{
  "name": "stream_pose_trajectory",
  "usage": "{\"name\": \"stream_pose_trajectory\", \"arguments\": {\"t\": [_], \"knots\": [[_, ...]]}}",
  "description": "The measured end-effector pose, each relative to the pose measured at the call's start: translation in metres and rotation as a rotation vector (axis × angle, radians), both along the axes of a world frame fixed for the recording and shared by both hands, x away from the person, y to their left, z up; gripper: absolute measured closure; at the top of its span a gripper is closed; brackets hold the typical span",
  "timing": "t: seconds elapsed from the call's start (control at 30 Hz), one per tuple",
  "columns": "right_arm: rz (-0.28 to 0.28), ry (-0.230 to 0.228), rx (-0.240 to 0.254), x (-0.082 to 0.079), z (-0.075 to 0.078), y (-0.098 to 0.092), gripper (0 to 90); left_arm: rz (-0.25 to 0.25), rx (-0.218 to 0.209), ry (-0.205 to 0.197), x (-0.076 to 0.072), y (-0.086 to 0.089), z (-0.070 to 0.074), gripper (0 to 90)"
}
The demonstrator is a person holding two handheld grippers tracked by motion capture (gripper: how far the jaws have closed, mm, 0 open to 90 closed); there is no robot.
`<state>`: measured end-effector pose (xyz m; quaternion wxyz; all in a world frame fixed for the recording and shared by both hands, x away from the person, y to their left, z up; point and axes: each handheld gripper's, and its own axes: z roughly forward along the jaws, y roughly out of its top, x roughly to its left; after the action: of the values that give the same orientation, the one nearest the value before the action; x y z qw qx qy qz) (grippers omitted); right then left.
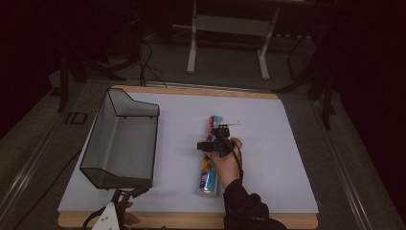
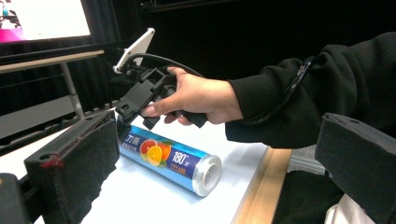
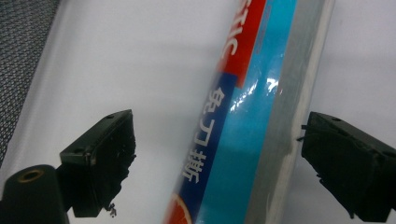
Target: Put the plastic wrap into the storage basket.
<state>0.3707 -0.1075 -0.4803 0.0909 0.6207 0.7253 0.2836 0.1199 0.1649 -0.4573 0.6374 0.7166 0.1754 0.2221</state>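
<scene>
1. right gripper held wide astride the cling-film roll, mid-mat beside the wire basket; nothing gripped yet.
2. left gripper wide, empty, at near edge.
3. risk: roll (round, glossy) could be squeezed off-centre & rolled away.

Operator and handheld grippers: appearance

The person wears a black long-sleeved top; the sleeve ends in a loose cuff at the wrist. The right gripper has a black, blocky frame, a black handle, a black cable looping over the hand, and a flat, pale grey three-cornered plate on top. Its jaws are matt black rectangular pads with small round screw holes in their upper faces. The left gripper has thick black foam-like jaws, one with a reddish mark near a hole.
</scene>
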Motion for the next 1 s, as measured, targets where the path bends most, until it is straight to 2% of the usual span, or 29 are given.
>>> {"name": "stream_pose_trajectory", "arguments": {"t": [0.2,0.23,0.27,0.37,0.5,0.57,0.63,0.73,0.83,1.0], "knots": [[-0.038,0.064,-0.002,0.008,-0.004,-0.002,9.7,-0.003,0.0,-0.002,-0.001,0.0,0.0,0.6],[-0.056,0.104,0.015,0.012,-0.006,-0.004,9.7,-0.002,0.002,-0.002,-0.001,0.0,0.0,0.6],[-0.06,0.119,0.013,0.013,-0.007,-0.005,9.7,-0.003,0.001,-0.002,0.0,0.0,0.0,0.6],[-0.077,0.196,0.048,0.018,-0.012,-0.008,9.7,-0.002,0.0,-0.003,-0.001,0.0,0.0,0.6],[-0.096,0.258,0.031,0.023,-0.017,-0.009,9.8,-0.001,0.001,-0.005,-0.001,0.0,0.0,0.6],[-0.111,0.3,0.055,0.025,-0.022,-0.011,9.7,-0.002,0.002,-0.006,-0.001,0.0,0.001,0.6],[-0.122,0.325,0.059,0.028,-0.025,-0.012,9.8,-0.003,0.001,-0.006,-0.001,-0.001,0.0,0.6],[-0.135,0.343,0.07,0.03,-0.029,-0.012,10.1,-0.003,0.003,-0.005,-0.001,-0.001,0.0,0.6],[-0.139,0.346,0.034,0.033,-0.027,-0.011,13.8,-0.003,0.003,-0.005,-0.001,-0.001,0.0,0.6],[-0.156,0.364,0.015,0.035,-0.027,-0.008,16.4,-0.002,0.008,-0.005,-0.001,-0.001,0.0,0.6]]}}
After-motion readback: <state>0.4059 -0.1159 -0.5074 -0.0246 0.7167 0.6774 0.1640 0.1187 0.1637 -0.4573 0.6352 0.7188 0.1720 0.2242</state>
